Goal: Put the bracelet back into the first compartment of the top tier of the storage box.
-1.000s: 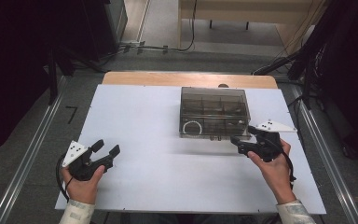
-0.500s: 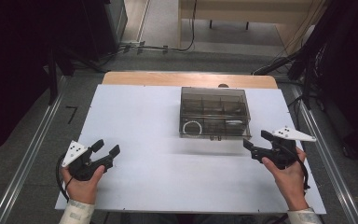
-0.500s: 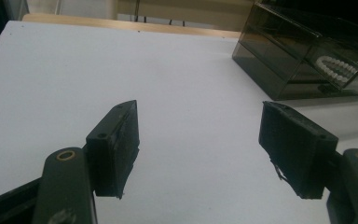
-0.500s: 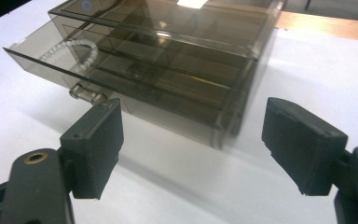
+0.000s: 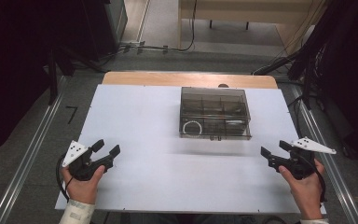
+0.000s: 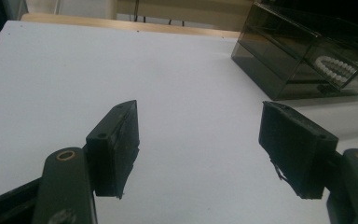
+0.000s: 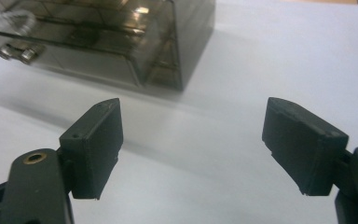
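Note:
A smoky clear plastic organiser box (image 5: 215,112) with inner compartments stands shut on the white table (image 5: 158,140), right of centre toward the back. A white bead ring (image 5: 193,127) lies in its front left compartment. My left gripper (image 5: 106,148) is held near the front left corner, open, nothing between its jaws. My right gripper (image 5: 274,150) is at the front right, open and empty, well short of the box. The box (image 6: 303,60) sits far ahead right in the left gripper view, with the beads (image 6: 338,67) visible. In the right gripper view the box (image 7: 116,37) and its two small front latches (image 7: 16,52) lie just ahead left.
A wooden strip (image 5: 191,79) edges the table's far side. Metal rails (image 5: 28,158) run along both sides of the table, with dark equipment and cables (image 5: 307,60) on the floor behind. Bare white surface spreads between the two grippers.
My right gripper has drawn back from the box's front right corner toward the table's front right edge. The left gripper has stayed where it was.

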